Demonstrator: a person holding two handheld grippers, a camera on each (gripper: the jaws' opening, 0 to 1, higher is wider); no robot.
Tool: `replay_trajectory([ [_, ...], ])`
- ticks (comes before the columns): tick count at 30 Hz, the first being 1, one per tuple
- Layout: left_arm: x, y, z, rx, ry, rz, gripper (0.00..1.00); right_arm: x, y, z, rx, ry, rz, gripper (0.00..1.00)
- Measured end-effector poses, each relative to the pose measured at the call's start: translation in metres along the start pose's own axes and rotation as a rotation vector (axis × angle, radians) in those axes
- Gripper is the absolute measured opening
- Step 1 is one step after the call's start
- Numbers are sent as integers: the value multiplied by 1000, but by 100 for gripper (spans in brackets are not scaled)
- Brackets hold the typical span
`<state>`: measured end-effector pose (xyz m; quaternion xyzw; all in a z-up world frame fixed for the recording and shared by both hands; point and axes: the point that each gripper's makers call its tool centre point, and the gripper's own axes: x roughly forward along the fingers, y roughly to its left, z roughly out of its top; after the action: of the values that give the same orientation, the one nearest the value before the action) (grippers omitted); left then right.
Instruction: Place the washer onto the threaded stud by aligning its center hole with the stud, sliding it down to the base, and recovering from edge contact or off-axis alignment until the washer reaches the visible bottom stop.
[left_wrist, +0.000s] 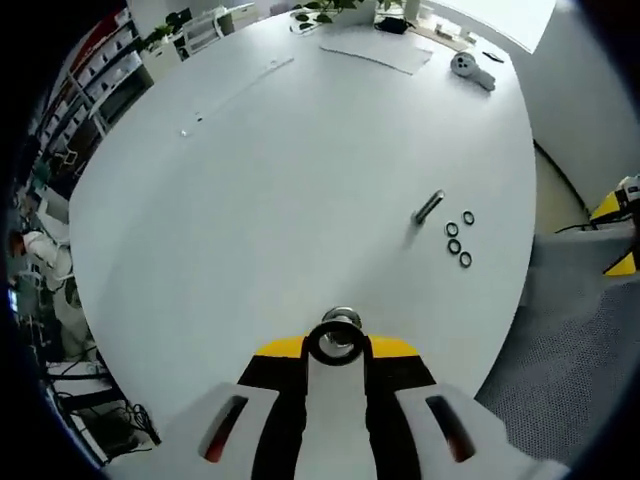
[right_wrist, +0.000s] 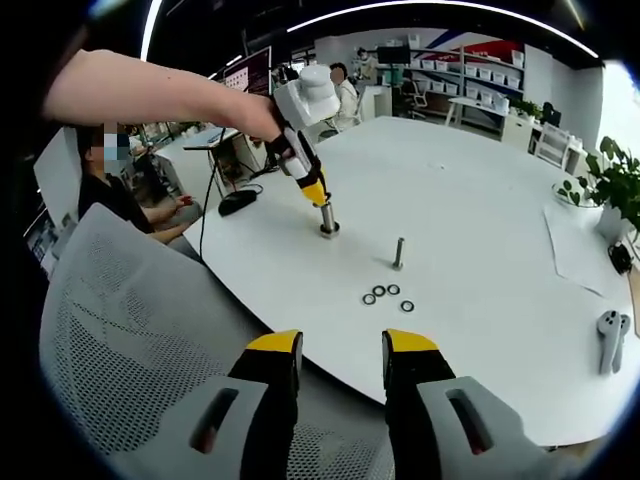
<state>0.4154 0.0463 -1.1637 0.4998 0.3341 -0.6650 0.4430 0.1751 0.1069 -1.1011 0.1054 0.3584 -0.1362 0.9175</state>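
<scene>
Standing upright on the white bench (right_wrist: 480, 230) is a threaded stud (right_wrist: 398, 252), and I take it as my landmark. Just in front of the stud, toward the near edge, four small dark washers (right_wrist: 388, 295) lie loose in a cluster; in the left gripper view the same washers (left_wrist: 459, 238) sit right beside the stud (left_wrist: 429, 207).

Well off to the stud's left in the right gripper view, the left tool (right_wrist: 322, 205) points down over a second short metal piece with a flanged base (right_wrist: 328, 229) and appears clamped on its top. From the left gripper view that piece (left_wrist: 340, 335) sits between the yellow tips, which look pressed against it. The right tool (right_wrist: 341, 345) hangs off the bench edge, above a grey mesh chair (right_wrist: 130, 330), jaws apart and holding nothing.

By my reckoning the job has hardly begun: no washer is on the stud, none is picked up, and all four rest flat on the bench. Left to do is grasping one, centring its hole over the stud, and sliding it down to the base.
</scene>
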Motion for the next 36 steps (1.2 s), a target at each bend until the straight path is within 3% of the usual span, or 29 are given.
replay_trajectory([
  [13,26,6,-2,73,69,2,19,1,-1,0,3,1,-5,34],
  [29,60,3,-11,123,96,21,19,1,-2,-3,-2,14,-11,34],
  [31,59,2,-10,123,93,22,19,1,-3,-3,-2,14,-12,34],
  [34,58,0,0,94,33,16,14,1,-3,-3,-2,14,-12,34],
  [36,54,0,1,89,36,35,13,2,-3,-2,3,9,-13,34],
])
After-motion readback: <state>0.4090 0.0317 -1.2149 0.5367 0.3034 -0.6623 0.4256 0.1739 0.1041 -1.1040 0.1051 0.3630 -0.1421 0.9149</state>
